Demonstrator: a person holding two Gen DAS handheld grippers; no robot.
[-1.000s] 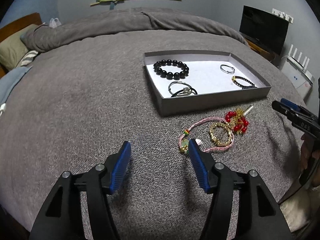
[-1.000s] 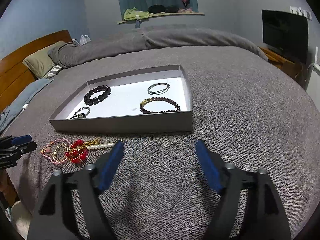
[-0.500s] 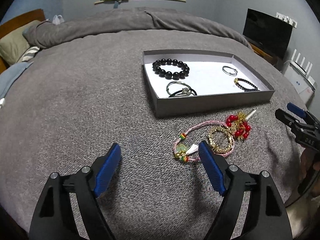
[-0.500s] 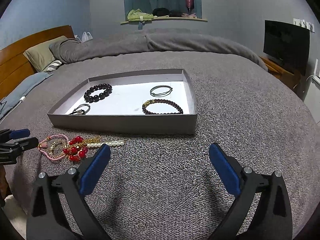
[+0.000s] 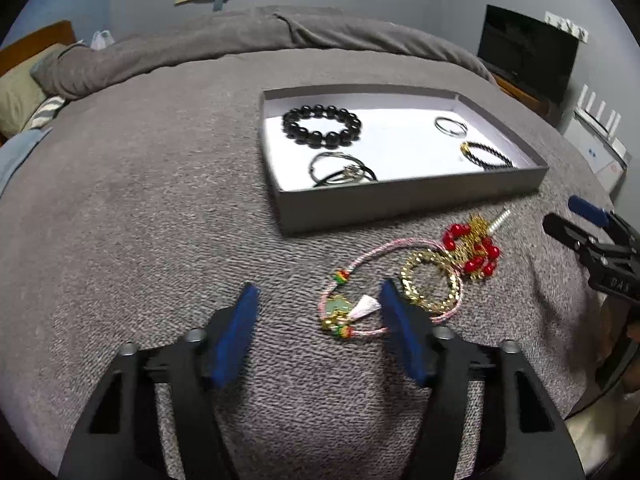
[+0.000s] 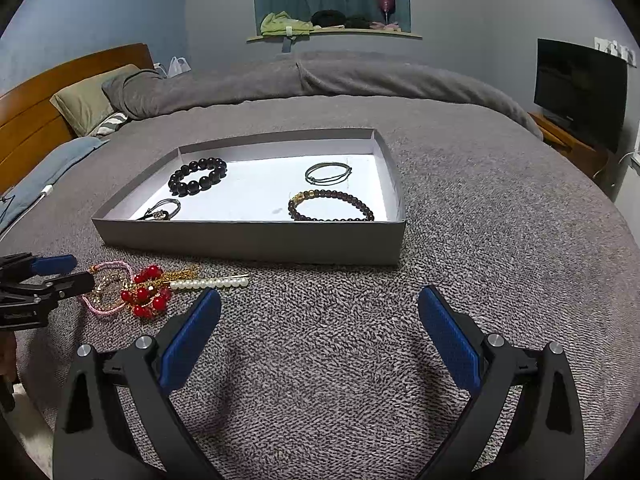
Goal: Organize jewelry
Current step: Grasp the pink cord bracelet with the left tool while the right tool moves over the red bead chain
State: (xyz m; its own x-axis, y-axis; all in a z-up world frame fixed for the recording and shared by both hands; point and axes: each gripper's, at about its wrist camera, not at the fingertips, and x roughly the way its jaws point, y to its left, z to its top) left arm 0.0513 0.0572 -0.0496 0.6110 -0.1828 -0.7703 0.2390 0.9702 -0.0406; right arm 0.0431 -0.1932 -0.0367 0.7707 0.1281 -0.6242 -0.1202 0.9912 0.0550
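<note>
Inside the grey tray (image 6: pixel 248 240), four bracelets (image 6: pixel 198 176) lie apart.

Each view rides on its own gripper and looks forward and down along the fingers onto the grey bed (image 5: pixel 152 208).

The left wrist view sits close over the blanket, with the loose jewelry pile (image 5: pixel 416 276) just ahead and right of the left gripper (image 5: pixel 320 320) and the tray (image 5: pixel 400 200) beyond.

The right wrist view faces the tray (image 6: pixel 256 240) head-on past the right gripper (image 6: pixel 320 316), the pile (image 6: pixel 140 288) to its left.

Both views share the tray, the pile and the window ledge (image 6: pixel 332 34); each catches the other gripper at its edge.
</note>
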